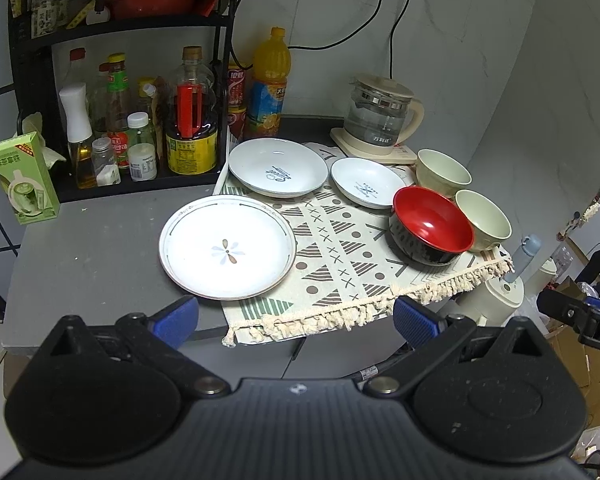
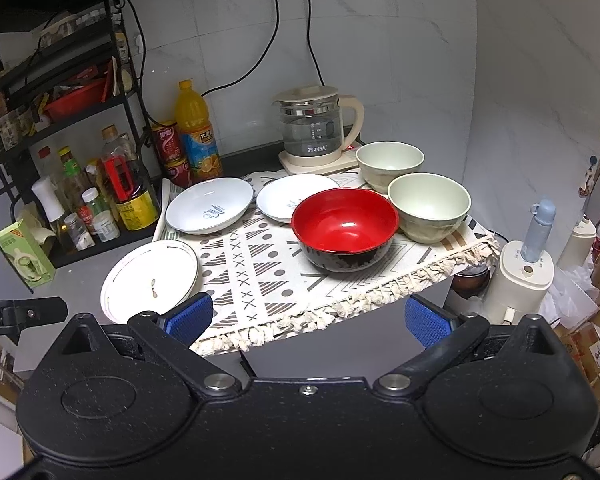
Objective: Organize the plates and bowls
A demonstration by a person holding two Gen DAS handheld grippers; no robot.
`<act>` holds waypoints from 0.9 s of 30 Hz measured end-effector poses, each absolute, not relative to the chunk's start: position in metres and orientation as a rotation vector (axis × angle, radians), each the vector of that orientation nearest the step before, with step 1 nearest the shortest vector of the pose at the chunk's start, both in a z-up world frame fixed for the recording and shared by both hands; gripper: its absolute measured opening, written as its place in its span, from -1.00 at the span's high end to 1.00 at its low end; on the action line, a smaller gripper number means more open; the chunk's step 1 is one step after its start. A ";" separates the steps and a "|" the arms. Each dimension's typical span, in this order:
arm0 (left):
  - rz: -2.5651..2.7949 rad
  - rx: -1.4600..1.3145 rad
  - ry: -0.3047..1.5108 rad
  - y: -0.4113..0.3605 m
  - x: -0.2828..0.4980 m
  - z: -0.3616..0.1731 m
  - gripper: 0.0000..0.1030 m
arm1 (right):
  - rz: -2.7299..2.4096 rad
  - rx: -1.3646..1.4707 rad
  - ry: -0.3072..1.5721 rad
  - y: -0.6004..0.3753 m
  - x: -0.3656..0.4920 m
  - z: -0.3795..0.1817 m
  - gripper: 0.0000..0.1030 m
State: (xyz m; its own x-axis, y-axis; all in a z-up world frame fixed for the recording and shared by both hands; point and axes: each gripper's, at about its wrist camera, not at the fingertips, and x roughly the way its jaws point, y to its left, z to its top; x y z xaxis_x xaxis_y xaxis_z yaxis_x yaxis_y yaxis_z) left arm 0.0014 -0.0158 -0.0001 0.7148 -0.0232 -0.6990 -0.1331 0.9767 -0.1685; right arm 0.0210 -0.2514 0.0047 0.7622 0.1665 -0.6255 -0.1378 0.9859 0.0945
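Three plates lie toward the counter's (image 1: 92, 248) left: one (image 1: 227, 246) at the front, half on the mat (image 1: 332, 264), two (image 1: 278, 167) (image 1: 366, 182) behind it. Three bowls (image 1: 431, 225) (image 1: 485, 220) (image 1: 442, 172) cluster at the mat's right edge, the kettle (image 1: 382, 114) behind them in the back corner.

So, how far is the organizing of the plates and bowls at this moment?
Nothing looks done yet. The flower plate, two white plates, the red bowl and two green bowls all sit separately, none stacked. Nothing is in hand: the left hand-held gripper and right hand-held gripper are open and empty, short of the counter. All the grouping is left.
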 end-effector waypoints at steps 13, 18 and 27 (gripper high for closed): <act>0.079 -0.215 0.780 -0.015 0.004 0.001 -0.99 | 0.176 0.031 0.689 -0.248 0.024 0.005 -1.00; 0.081 -0.218 0.789 -0.013 0.011 -0.001 -0.99 | 0.180 0.023 0.690 -0.244 0.031 0.005 -1.00; 0.083 -0.213 0.813 -0.007 0.033 -0.004 -0.99 | 0.182 0.016 0.712 -0.235 0.051 0.000 -1.00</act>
State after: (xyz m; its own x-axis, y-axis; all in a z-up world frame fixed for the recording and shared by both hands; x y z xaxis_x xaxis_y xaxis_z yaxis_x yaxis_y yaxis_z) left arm 0.0326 -0.0068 -0.0039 0.6853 -0.0083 -0.7282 -0.1546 0.9755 -0.1566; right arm 0.0512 -0.2353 0.0003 0.7421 0.1716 -0.6479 -0.1605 0.9840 0.0768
